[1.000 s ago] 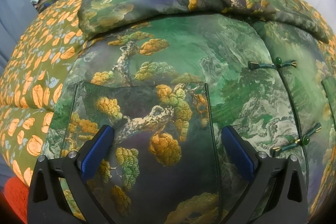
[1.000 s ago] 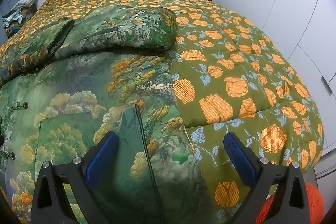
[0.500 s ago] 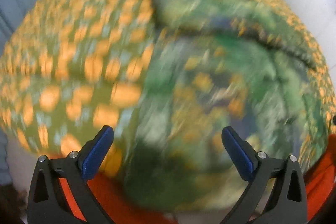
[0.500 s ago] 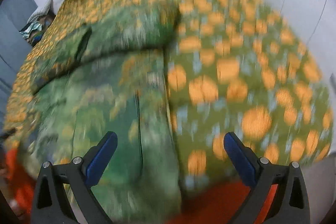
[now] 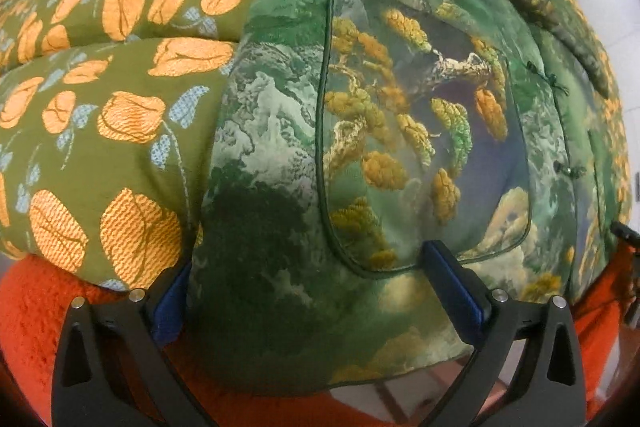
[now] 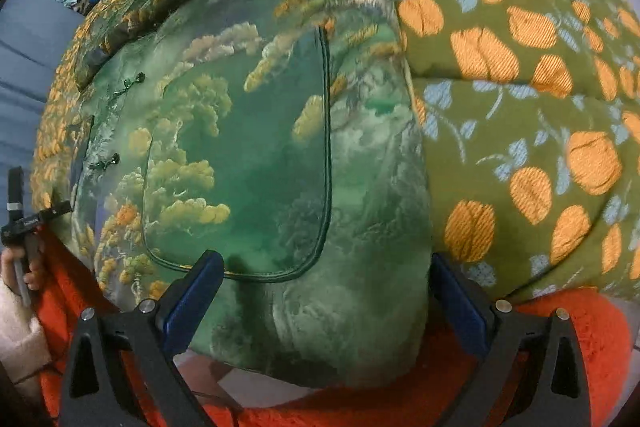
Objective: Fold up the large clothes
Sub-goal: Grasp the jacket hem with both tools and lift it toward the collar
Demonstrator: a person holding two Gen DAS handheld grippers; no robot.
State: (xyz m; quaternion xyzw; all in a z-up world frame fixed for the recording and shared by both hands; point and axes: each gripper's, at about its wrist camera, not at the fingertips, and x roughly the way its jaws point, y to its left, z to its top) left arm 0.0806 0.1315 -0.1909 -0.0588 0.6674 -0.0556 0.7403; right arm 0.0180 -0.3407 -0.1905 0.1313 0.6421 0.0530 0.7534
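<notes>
A large padded green jacket (image 5: 400, 115) with a tree and cloud print lies spread on the bed, its hem hanging over the near edge. My left gripper (image 5: 316, 291) is open at the hem's left corner, with the cloth lying between the blue fingers (image 5: 452, 287). The jacket also fills the right wrist view (image 6: 260, 147). My right gripper (image 6: 320, 299) is open at the hem's right corner, straddling the cloth, and its blue fingers (image 6: 192, 299) stand wide apart. Patch pockets (image 6: 240, 167) and knot buttons (image 6: 132, 83) show on the front.
The bed's olive quilt (image 5: 100, 99) with orange flowers lies under the jacket and reaches both sides (image 6: 520, 107). An orange fuzzy cover (image 5: 36, 307) hangs along the bed's near edge. The other hand-held gripper (image 6: 20, 215) shows at the left of the right wrist view.
Both grippers have dropped from above the jacket's front down to its hem at the bed's near edge. The left moved toward the left corner, the right toward the right corner. Both stay open.
</notes>
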